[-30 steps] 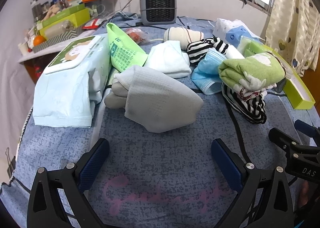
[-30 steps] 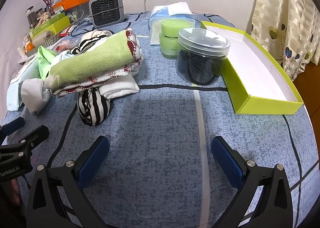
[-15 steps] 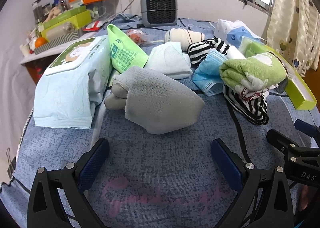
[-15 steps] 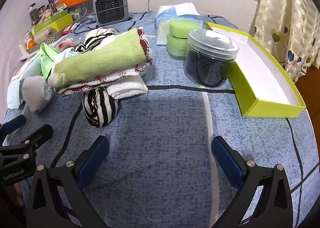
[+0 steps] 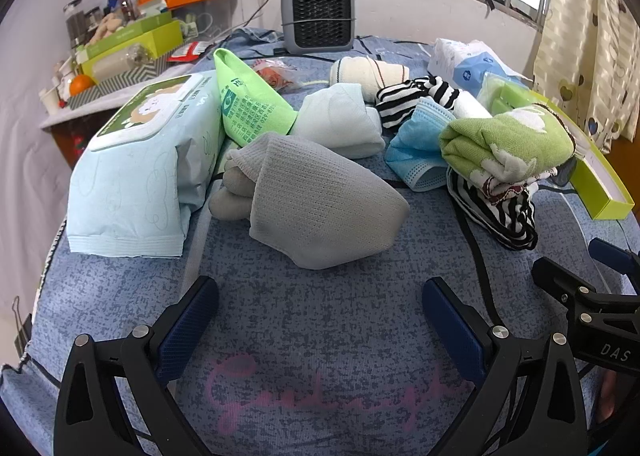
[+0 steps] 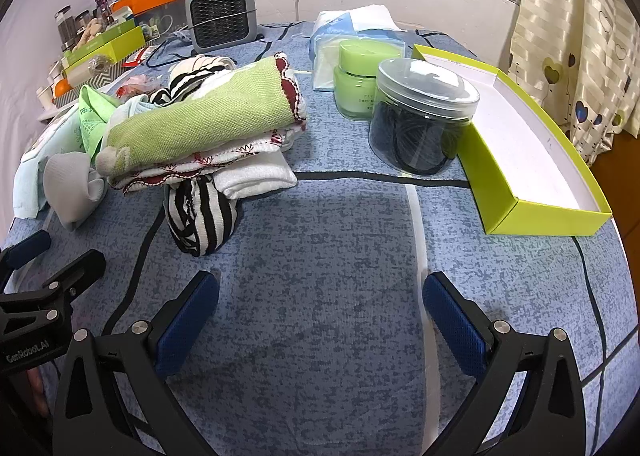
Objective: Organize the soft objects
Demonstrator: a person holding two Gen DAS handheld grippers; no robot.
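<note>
A pile of soft things lies on the blue cloth. Nearest my left gripper is a grey knitted cloth, with a pale blue cloth and a blue face mask behind it. A folded green towel rests on white cloths and a black-and-white striped sock, left of and beyond my right gripper. An open lime-green box with nothing in it stands at the right. Both grippers are open, holding nothing, low over bare cloth.
A wet-wipes pack and a green pouch lie at the left. A clear jar of black bands, a green cream jar, a tissue pack and a grey heater stand further back. A cluttered side shelf is at far left.
Both grippers have drifted slightly, so the objects sit a little differently in each view. Nothing on the table has moved and both grippers stay open.
</note>
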